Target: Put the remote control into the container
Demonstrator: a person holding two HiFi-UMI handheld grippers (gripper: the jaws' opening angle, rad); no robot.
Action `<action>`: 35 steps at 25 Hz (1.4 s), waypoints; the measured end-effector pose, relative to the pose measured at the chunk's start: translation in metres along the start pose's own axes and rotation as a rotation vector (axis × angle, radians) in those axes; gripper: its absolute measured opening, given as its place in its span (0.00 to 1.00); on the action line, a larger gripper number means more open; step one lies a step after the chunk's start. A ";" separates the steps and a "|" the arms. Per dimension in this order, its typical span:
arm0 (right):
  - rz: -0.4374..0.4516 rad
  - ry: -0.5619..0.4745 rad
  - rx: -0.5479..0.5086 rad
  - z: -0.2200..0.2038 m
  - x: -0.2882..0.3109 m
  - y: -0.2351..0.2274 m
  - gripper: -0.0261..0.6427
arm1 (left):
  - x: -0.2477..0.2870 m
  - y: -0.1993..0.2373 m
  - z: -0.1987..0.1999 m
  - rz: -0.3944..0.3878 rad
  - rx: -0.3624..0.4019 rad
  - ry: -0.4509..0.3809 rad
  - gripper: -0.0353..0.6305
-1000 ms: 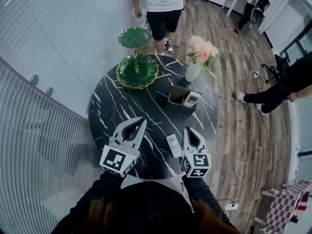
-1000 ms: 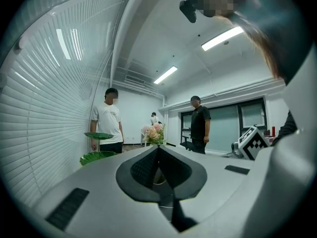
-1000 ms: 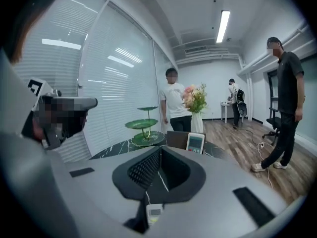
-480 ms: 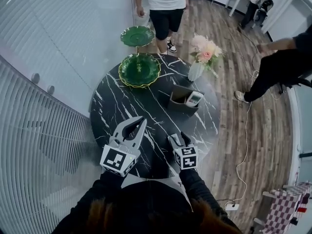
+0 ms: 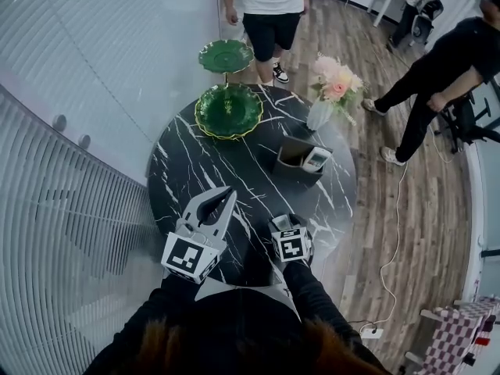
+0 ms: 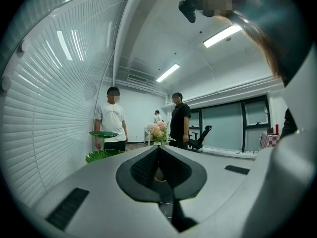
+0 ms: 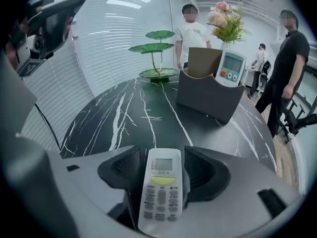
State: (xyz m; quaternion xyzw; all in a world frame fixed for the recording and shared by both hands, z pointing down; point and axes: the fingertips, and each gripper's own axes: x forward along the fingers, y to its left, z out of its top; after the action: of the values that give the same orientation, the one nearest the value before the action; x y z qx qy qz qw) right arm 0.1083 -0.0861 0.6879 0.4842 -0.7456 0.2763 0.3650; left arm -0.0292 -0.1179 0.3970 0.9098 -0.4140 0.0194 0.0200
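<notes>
Hovering level at the left, the left gripper (image 5: 223, 197) is clenched on nothing (parked out of the way, I'd guess). The right gripper (image 7: 160, 160) tilts down at the near edge of the desk (image 5: 195, 162). Its jaws have just been opening and now straddle the remote control (image 7: 161, 192) without pinching it. The remote looks to lie flat on the desk, lined up for a grab. The container (image 7: 205, 100) sits well apart, far right, already holding another remote (image 7: 232, 68). Black marble top, green tiered dish (image 5: 228, 108), flower vase (image 5: 332, 92). Wood floor, slatted curved wall, people standing beyond.
</notes>
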 end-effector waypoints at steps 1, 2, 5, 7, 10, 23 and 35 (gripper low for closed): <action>0.000 0.013 -0.001 -0.001 0.002 0.000 0.43 | 0.000 0.001 -0.001 0.002 0.000 0.002 0.06; 0.000 0.023 -0.001 -0.004 0.006 0.000 0.44 | 0.000 0.001 -0.001 0.003 -0.001 0.003 0.06; 0.001 0.045 0.003 -0.011 0.017 0.000 0.44 | -0.001 0.002 -0.003 0.001 -0.005 0.004 0.06; -0.005 0.065 0.004 -0.013 0.020 0.000 0.44 | -0.001 0.002 -0.003 0.001 -0.004 0.005 0.06; -0.005 0.084 0.007 -0.013 0.026 0.000 0.44 | -0.001 0.004 -0.004 0.003 -0.002 0.007 0.06; 0.009 0.036 0.056 -0.004 0.017 -0.010 0.43 | 0.008 0.009 -0.003 -0.015 0.012 0.008 0.06; 0.041 -0.241 0.162 0.054 -0.042 -0.001 0.43 | 0.031 -0.002 -0.003 -0.074 0.009 0.016 0.06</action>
State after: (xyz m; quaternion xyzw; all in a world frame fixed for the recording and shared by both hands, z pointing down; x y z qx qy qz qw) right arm 0.1058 -0.1060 0.6224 0.5265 -0.7690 0.2827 0.2269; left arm -0.0074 -0.1392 0.4013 0.9245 -0.3796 0.0276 0.0200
